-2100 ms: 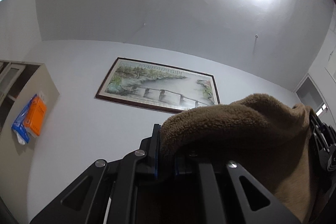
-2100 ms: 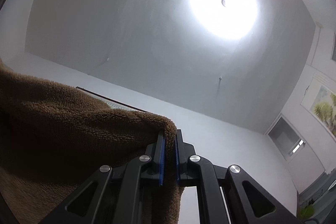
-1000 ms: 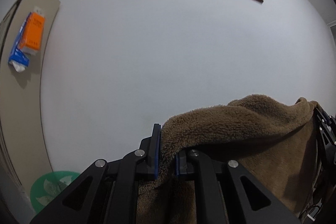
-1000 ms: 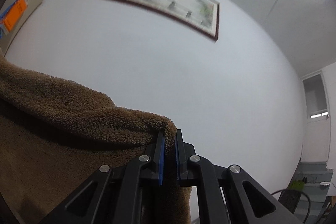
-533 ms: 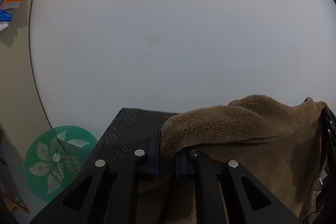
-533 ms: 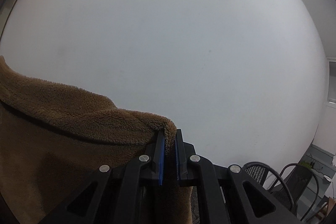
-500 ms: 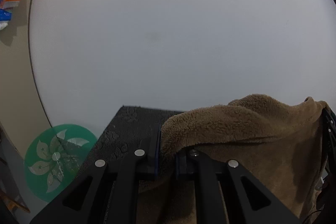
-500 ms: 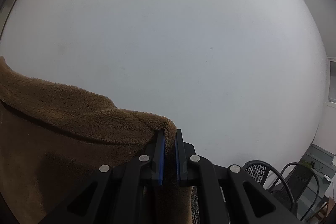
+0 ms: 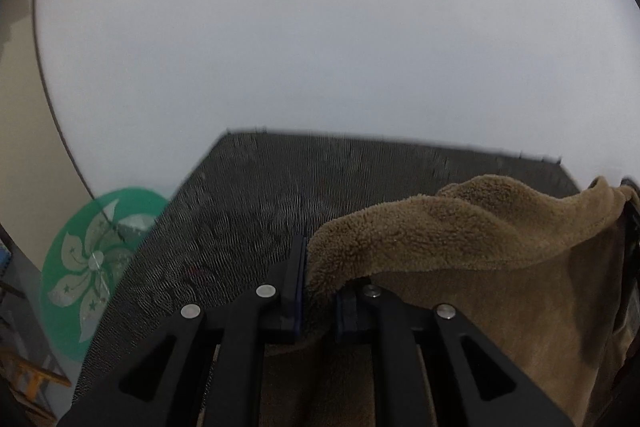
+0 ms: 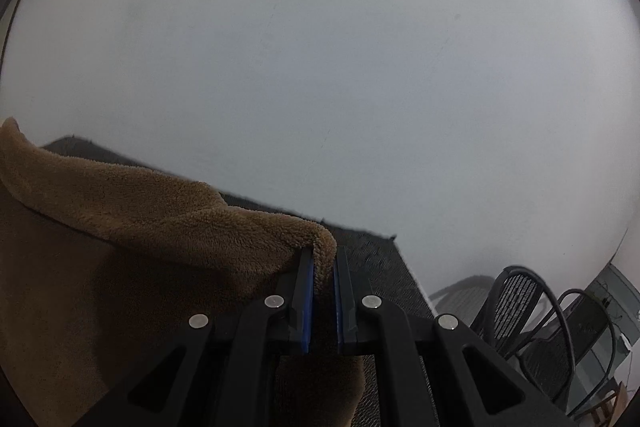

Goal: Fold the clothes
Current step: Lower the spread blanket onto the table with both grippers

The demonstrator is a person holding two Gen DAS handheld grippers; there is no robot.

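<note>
A brown fleece garment (image 9: 460, 227) hangs stretched between my two grippers above a dark textured tabletop (image 9: 260, 195). My left gripper (image 9: 320, 279) has one top corner of the fleece between its pads; its jaws are opening slightly, and the cloth still fills the gap. In the right wrist view the same garment (image 10: 140, 195) runs off to the left. There my right gripper (image 10: 323, 259) is shut on the other top corner, over the tabletop (image 10: 380, 267). The lower part of the garment is hidden below both views.
A plain white wall (image 9: 320, 27) rises behind the table. A green round disc with a white flower pattern (image 9: 96, 259) stands left of the table, by a beige cabinet side (image 9: 16, 107). Black mesh chairs (image 10: 520, 311) stand to the right.
Both grippers have come down and tipped forward with the garment. The ceiling and the painting have left the views, and the dark tabletop has come in below. The left jaws stand slightly wider.
</note>
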